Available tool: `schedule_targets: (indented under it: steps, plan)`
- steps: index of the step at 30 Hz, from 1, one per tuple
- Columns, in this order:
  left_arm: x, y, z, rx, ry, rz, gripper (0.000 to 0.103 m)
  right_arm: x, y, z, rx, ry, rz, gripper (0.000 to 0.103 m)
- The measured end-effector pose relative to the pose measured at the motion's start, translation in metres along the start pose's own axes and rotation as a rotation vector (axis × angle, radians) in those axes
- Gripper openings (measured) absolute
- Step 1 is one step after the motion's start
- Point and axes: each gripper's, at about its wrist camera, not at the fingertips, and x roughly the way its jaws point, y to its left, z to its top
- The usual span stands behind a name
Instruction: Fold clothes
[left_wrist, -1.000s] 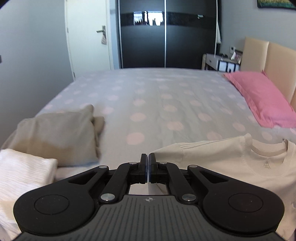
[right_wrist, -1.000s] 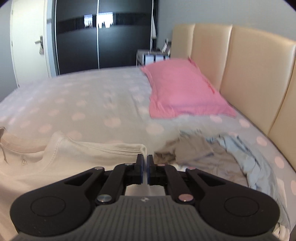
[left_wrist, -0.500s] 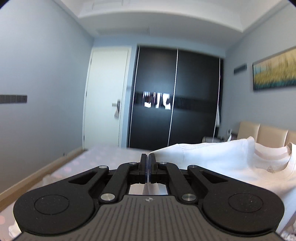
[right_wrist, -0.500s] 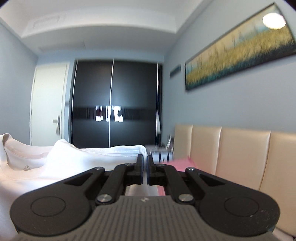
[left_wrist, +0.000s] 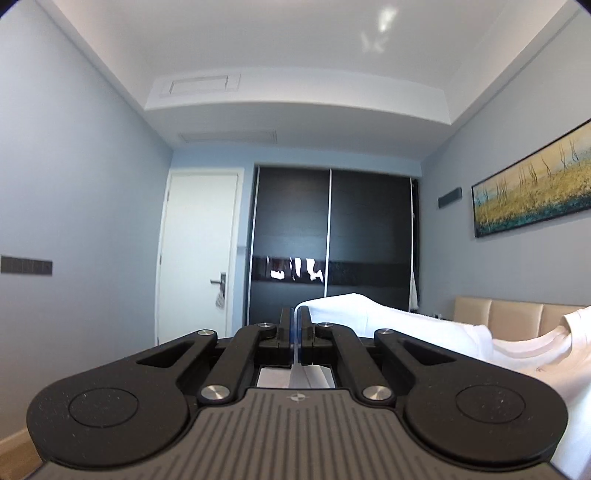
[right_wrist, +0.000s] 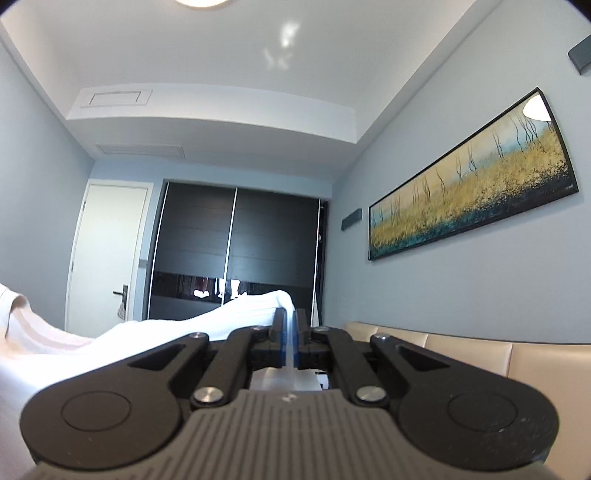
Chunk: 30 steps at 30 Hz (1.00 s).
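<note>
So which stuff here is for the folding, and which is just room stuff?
For the folding:
- white T-shirt, held up
- left claw, shut on the shirt
- right claw, shut on the shirt

Just room stuff:
- painting
- wardrobe
- door
- headboard

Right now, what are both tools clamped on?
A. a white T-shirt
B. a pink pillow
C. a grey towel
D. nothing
A: white T-shirt cloth runs from the shut left tool sideways, and likewise from the right tool.
</note>
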Motion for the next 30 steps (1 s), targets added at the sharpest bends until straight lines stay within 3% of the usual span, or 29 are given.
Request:
schedule_targets:
  steps: [4,10,21,30]
  plan:
    - [0.008,-0.001,0.01,0.0,-0.028,0.012,0.0,0.012,0.005,0.008,0.006,-0.026,0.0,0.004]
    - [0.055,0.002,-0.023,0.007,0.099,0.035,0.0,0.071,0.02,-0.034,-0.003,0.074,0.003,0.004]
    - [0.198,0.009,-0.142,0.047,0.417,0.104,0.0,0.208,0.06,-0.185,-0.052,0.397,0.02,0.004]
    - [0.32,0.001,-0.258,0.163,0.614,0.161,0.0,0.332,0.106,-0.316,-0.161,0.599,0.008,0.004]
